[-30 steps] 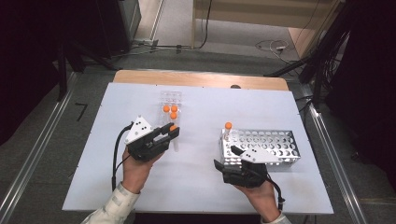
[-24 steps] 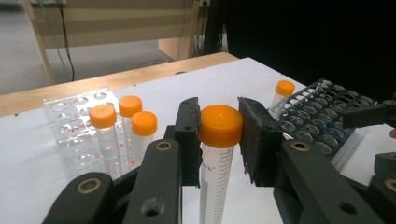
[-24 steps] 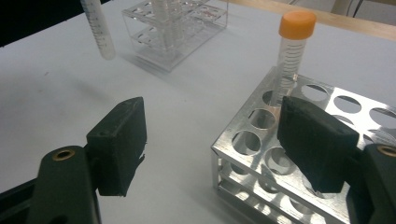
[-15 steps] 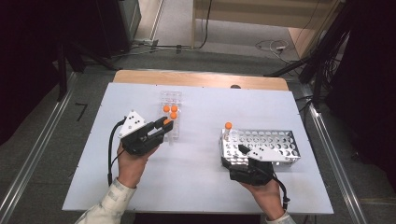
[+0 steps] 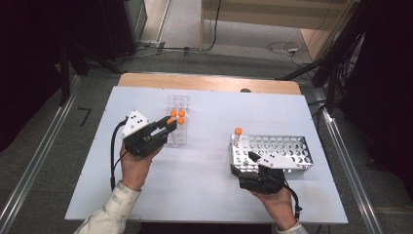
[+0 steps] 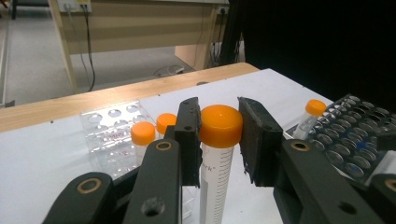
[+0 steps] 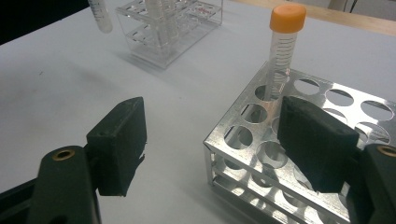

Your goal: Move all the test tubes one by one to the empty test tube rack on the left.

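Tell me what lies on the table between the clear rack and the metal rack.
Nothing: in the high view the white table is bare between the clear rack and the metal rack.

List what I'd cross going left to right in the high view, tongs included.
Left tongs shut on an orange-capped tube → clear rack → lone capped tube in the metal rack's near-left corner → metal rack.

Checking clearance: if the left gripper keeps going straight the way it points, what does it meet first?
Probably the clear plastic tube rack with its orange-capped tubes, just ahead of the left gripper; depth is uncertain.
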`<state>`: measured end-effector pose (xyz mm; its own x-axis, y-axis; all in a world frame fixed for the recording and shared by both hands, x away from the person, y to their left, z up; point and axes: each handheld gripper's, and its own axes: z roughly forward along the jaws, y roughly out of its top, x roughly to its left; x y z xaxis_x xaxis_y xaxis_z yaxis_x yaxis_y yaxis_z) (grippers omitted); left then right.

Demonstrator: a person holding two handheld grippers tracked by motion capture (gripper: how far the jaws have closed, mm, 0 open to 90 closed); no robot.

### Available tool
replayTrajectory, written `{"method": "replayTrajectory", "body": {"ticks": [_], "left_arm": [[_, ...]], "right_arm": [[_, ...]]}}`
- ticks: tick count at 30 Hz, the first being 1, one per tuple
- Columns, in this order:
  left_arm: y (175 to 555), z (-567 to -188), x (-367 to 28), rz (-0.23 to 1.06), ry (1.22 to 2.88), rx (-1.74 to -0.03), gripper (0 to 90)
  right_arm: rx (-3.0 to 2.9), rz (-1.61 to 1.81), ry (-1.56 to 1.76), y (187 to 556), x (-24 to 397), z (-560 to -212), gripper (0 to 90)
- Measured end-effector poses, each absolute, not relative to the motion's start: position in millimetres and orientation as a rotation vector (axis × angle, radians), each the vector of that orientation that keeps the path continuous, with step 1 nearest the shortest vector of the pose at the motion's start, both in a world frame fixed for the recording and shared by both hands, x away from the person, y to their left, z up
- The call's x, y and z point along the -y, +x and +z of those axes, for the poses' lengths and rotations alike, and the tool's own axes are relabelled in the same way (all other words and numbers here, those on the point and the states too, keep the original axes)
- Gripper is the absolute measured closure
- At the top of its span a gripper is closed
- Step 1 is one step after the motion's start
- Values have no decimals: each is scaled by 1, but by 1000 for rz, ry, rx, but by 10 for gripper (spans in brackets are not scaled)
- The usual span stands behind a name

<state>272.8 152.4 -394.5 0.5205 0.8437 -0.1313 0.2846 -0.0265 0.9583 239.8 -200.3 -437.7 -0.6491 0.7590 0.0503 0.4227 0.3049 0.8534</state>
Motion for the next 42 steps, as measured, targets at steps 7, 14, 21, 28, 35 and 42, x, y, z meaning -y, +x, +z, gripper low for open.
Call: {"method": "replayTrajectory", "body": {"ticks": [7,14,21,28,35,42], "left_arm": [[281,-390,-156,614,1571,-1015,704],[287,-388,-159,626,1557,-1033,704],[296,-385,-160,643,1555,-1056,704],[307,-383,-155,665,1551,-1060,704],[317,-388,-151,696,1560,-1062,704],[322,-392,-151,713,1563,-1067,704]], "right_arm": [[-2214,1287,1061,240,201,-437,225],[-2214,1290,1061,240,201,-438,226],[-2214,1292,1058,239,200,-437,226],[-2220,1290,1055,239,199,-438,226],[-2215,1297,1058,239,201,-438,226],[-2213,1301,1059,239,201,-437,226]]}}
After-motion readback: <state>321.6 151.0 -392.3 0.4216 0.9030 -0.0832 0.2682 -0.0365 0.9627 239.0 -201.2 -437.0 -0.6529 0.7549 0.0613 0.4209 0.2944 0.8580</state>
